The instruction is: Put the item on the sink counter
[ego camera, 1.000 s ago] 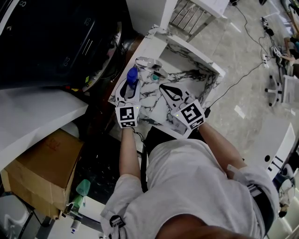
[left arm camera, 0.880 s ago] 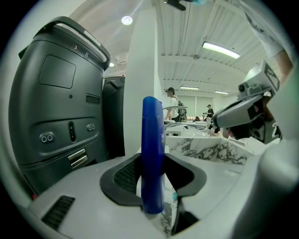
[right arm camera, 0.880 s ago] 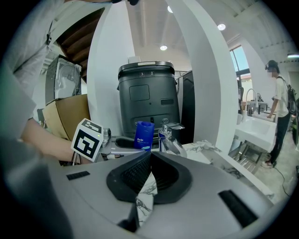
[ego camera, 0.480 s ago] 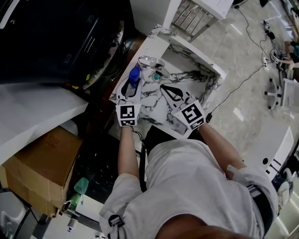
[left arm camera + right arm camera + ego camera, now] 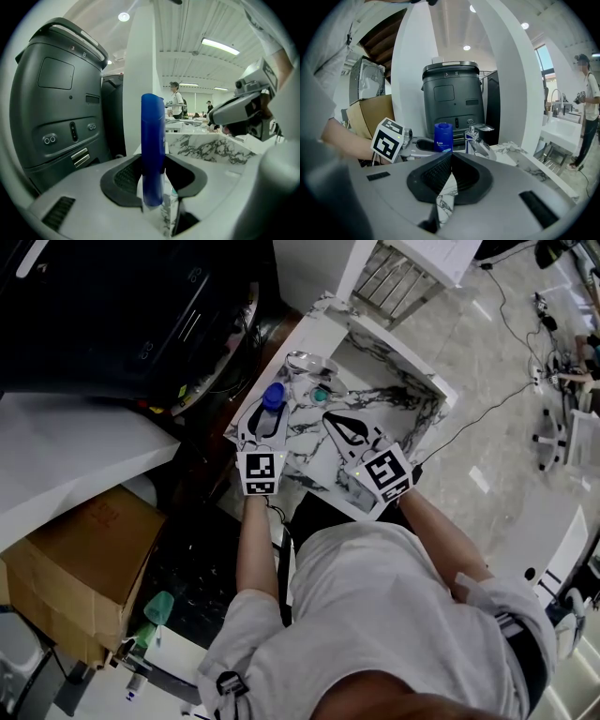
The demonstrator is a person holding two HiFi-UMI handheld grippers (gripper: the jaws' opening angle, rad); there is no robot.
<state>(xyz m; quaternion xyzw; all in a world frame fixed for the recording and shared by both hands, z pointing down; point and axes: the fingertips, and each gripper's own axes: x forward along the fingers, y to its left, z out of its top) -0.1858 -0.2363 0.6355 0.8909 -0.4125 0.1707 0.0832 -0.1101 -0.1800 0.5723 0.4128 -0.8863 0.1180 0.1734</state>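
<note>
Wearer: grey-shirted person [image 5: 375,615], bare forearms reaching forward, one gripper in each hand.
Right gripper [image 5: 450,154]: jaws clenched tip to tip with nothing between them; it hovers over the near part of the counter, to the right of the other gripper.
Left gripper [image 5: 263,418]: jaws spread wide and grasping the blue bottle, a pad pressed against each of its sides.
Blue bottle [image 5: 153,150]: upright, cap uppermost, between the left jaws; it is over the left side of the sink counter, just beside the faucet. No view shows whether its base touches the surface.
Sink counter [image 5: 305,442]: white with dark marble veining, directly ahead of the wearer; a recessed basin lies toward its far right.
Faucet [image 5: 474,138]: chrome, at the counter's far left, just right of the bottle in the right gripper view.
Cardboard box [image 5: 75,568]: brown, low at the wearer's left, well apart from the counter.
Appliance [image 5: 61,108]: large dark housing with buttons and a top handle, behind the counter's left edge.
Column [image 5: 140,56]: white, upright, behind the bottle.
Bystander [image 5: 588,108]: standing far right, beside another pale counter.
</note>
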